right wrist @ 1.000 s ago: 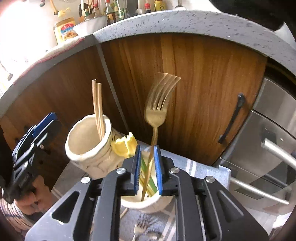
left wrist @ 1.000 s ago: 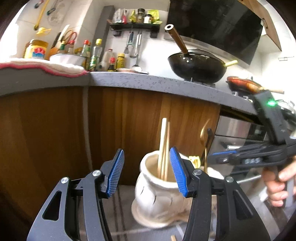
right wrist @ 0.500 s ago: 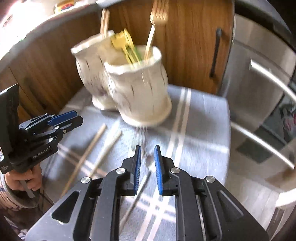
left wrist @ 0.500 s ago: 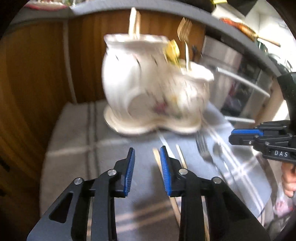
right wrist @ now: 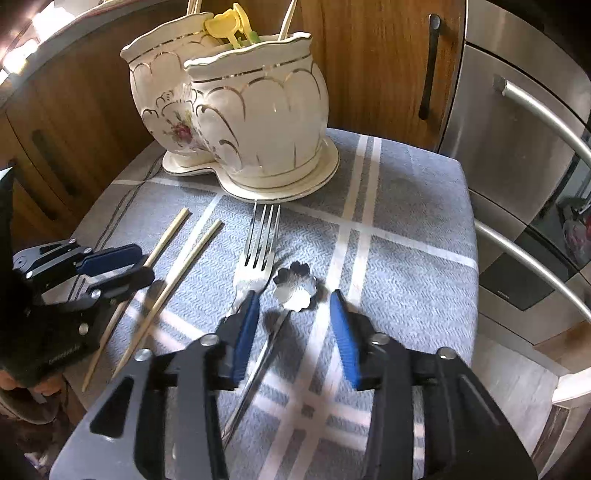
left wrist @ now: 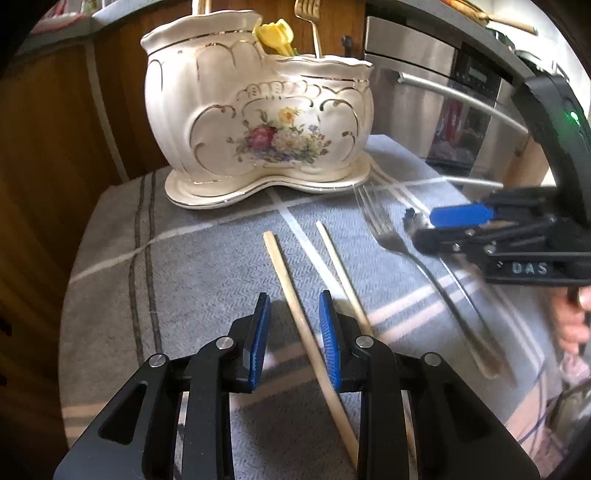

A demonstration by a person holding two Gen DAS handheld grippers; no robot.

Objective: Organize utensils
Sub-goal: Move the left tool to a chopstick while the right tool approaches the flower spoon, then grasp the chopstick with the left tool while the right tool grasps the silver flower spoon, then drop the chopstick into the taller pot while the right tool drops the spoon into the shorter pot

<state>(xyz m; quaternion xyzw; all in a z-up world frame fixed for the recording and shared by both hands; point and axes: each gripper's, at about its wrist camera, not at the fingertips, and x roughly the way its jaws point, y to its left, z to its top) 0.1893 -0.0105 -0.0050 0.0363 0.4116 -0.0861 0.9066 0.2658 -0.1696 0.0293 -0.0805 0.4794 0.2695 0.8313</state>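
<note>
A cream, flower-painted ceramic utensil holder (left wrist: 258, 122) (right wrist: 240, 110) stands at the back of the cloth, holding a gold fork (left wrist: 312, 22), chopsticks and a yellow piece. Two loose chopsticks (left wrist: 280, 262) (left wrist: 340, 266) lie on the cloth. My left gripper (left wrist: 294, 306) hangs low over them. The nearer chopstick runs between its jaws, and the pads do not press on it. My right gripper (right wrist: 294, 299) is opening. It straddles a flower-shaped silver spoon (right wrist: 295, 288) without touching it. A silver fork (right wrist: 258, 251) lies just left of the spoon.
A grey-blue striped cloth (right wrist: 406, 229) covers the small surface, whose edges drop away on the left and right. Wooden cabinet doors (left wrist: 48, 147) stand behind it. A steel appliance with long bar handles (right wrist: 517, 110) is on the right. A hand (left wrist: 572, 325) holds the right gripper.
Both grippers came down from the holder's rim to the cloth. The right one left the gold fork in the holder and has spread its jaws. The left narrowed around a chopstick.
</note>
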